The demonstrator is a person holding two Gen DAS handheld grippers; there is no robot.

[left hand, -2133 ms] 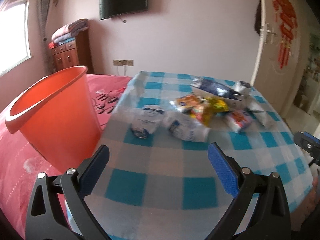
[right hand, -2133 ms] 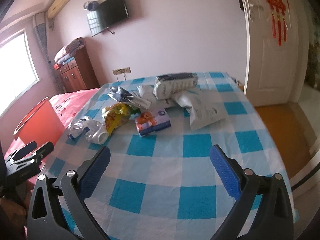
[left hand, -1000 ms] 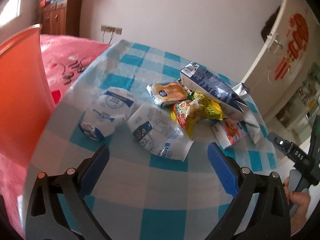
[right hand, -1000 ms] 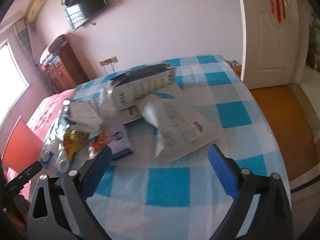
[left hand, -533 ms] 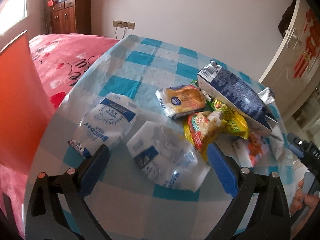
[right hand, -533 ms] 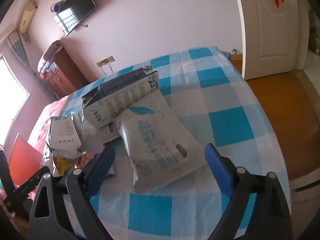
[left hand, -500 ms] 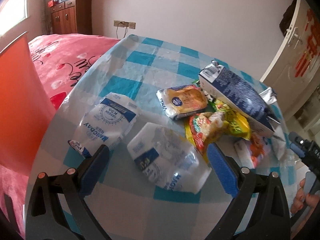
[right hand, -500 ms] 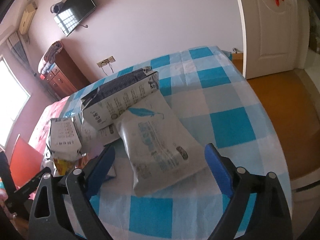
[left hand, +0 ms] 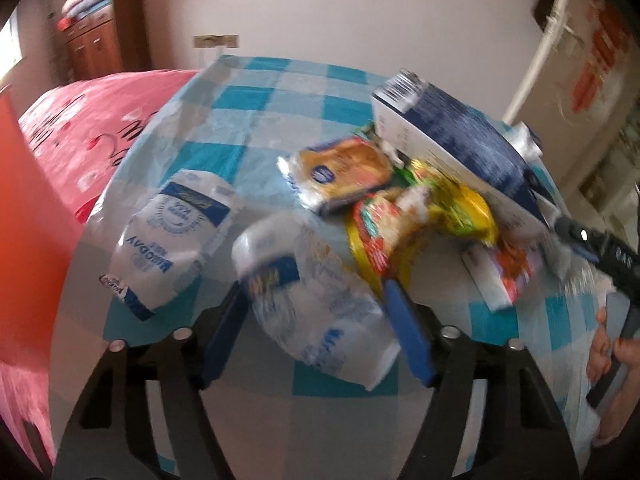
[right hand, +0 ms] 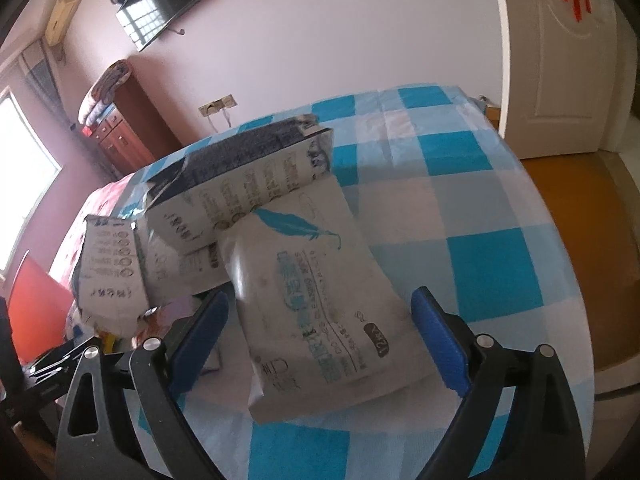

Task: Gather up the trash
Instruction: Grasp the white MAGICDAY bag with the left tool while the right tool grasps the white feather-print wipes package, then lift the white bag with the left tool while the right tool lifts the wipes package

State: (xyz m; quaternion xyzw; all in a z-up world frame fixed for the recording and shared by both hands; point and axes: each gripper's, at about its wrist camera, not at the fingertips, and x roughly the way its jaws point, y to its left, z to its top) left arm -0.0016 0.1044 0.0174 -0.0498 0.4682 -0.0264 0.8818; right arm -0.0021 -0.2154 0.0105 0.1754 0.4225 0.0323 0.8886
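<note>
Trash lies heaped on a blue-checked table point(left hand: 248, 100). My left gripper point(left hand: 316, 288) is low over a crumpled white and blue bag point(left hand: 320, 312). Its jaws are closing, and both blue pads touch the bag's sides. A second white and blue bag point(left hand: 172, 232) lies to its left. A bread wrapper point(left hand: 344, 172), a yellow snack wrapper point(left hand: 420, 208) and a dark blue carton point(left hand: 460, 140) lie behind. My right gripper point(right hand: 320, 294) stands open astride a grey tissue pack point(right hand: 320, 308) with a teal feather. Its pads are clear of the pack.
An orange bucket point(left hand: 28, 220) stands on a pink bed point(left hand: 100, 120) left of the table, also seen as the bucket point(right hand: 32, 308) in the right view. A small colourful packet point(left hand: 508, 268) lies by the person's hand point(left hand: 608, 344). Right of the table are a white door point(right hand: 560, 60) and a wooden floor point(right hand: 580, 220).
The left gripper has come down closer to the crumpled bag and its jaws have narrowed from wide open onto it. The right gripper has edged forward over the tissue pack.
</note>
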